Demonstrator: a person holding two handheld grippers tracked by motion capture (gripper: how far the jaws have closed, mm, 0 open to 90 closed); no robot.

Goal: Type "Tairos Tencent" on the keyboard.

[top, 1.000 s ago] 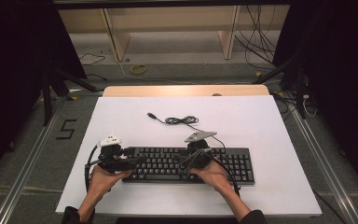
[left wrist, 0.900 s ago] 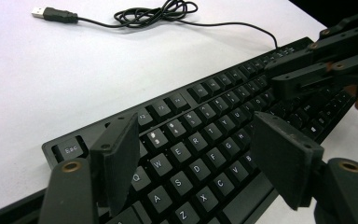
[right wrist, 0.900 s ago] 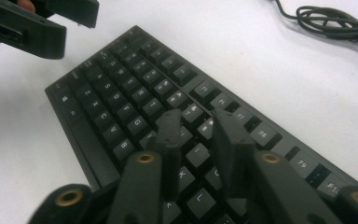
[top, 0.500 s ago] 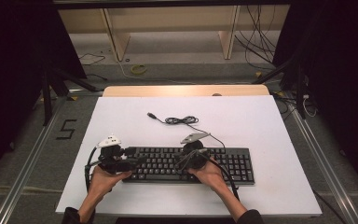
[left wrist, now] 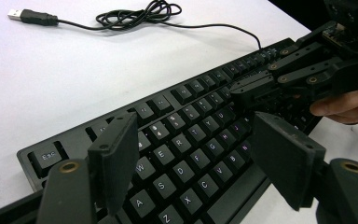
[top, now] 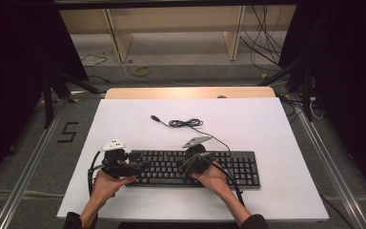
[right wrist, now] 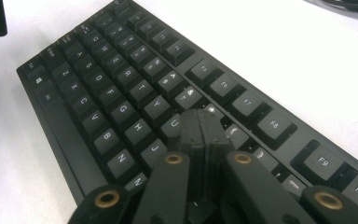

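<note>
A black keyboard lies on the white table near its front edge. My left gripper hovers at the keyboard's left end. In the left gripper view its jaws stand wide open above the letter keys with nothing between them. My right gripper is over the middle of the keyboard. Its jaws are shut together with nothing in them, tips down by the U and J keys of the keyboard. Whether they press a key I cannot tell. The right gripper also shows in the left gripper view.
The keyboard's black USB cable lies loosely coiled on the white table top behind the keyboard, its plug pointing left. A wooden strip runs along the table's far edge. Metal rails and dark stands flank the table.
The right gripper has shifted a little to the left over the keyboard. The left hand and gripper have stayed where they were.
</note>
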